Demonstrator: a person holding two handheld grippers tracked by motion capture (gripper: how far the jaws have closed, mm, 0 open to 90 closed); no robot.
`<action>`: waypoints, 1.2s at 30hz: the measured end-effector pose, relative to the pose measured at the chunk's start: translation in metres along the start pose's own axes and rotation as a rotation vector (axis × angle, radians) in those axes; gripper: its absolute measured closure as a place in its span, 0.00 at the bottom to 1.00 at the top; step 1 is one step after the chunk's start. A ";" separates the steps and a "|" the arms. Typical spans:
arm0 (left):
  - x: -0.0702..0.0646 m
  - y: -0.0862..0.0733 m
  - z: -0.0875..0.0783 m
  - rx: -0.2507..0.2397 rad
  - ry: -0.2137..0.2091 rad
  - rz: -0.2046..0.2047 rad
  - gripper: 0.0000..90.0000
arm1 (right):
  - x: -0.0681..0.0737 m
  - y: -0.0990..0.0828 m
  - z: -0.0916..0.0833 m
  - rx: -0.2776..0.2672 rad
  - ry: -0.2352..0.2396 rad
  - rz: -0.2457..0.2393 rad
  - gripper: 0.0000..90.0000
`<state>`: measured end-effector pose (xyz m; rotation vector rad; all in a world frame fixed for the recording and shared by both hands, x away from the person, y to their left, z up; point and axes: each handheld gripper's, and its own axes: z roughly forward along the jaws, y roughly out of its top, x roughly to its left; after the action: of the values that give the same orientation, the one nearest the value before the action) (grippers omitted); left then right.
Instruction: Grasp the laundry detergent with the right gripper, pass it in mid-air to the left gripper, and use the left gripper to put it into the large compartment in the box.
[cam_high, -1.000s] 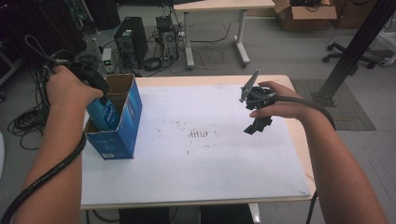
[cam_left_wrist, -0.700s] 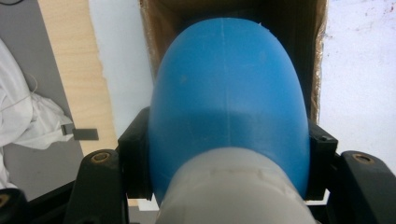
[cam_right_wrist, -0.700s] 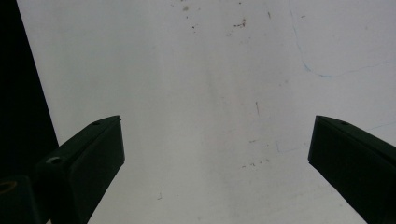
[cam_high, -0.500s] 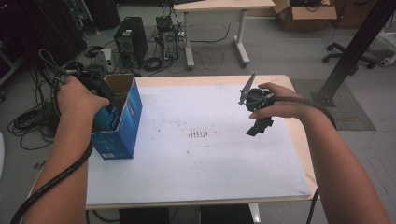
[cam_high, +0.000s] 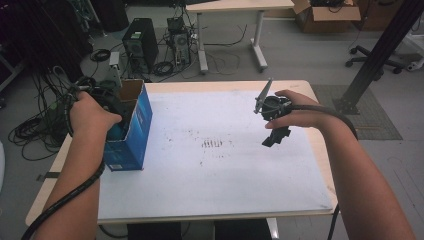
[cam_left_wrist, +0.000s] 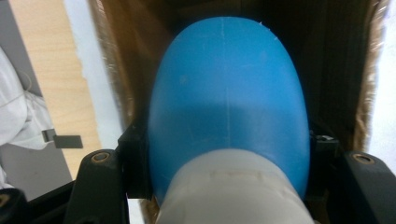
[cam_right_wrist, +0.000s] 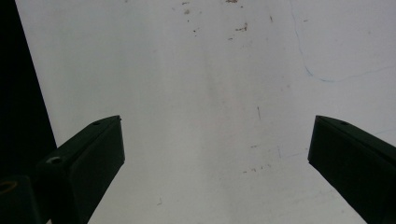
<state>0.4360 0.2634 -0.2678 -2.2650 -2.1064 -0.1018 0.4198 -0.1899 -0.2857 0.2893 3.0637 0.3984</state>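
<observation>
White tabletop (cam_high: 225, 175) — blue object (cam_left_wrist: 229, 107) inside box (cam_high: 131, 131)

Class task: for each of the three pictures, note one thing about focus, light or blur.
High view: even, dim room light and sharp table. Left gripper view: the blue object between the jaws sits so close that it looks soft, and the box edges smear. Right gripper view: bright, washed-out table surface, with dark jaws lacking detail.

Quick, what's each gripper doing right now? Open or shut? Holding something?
Left gripper: shut on the blue object, inside the box.
Right gripper: open, holding nothing.
</observation>
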 end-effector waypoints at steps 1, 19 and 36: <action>0.000 0.000 0.002 0.002 -0.002 0.000 0.42 | 0.000 0.000 0.000 0.001 0.001 0.001 0.04; -0.003 0.002 0.014 0.017 -0.002 0.003 0.42 | 0.000 0.000 0.002 -0.022 0.000 0.001 0.04; -0.001 0.002 0.015 0.026 -0.005 0.002 0.40 | -0.001 -0.007 0.003 -0.046 -0.015 0.023 0.04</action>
<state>0.4385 0.2630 -0.2825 -2.2547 -2.0952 -0.0680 0.4201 -0.1959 -0.2903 0.3251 3.0345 0.4649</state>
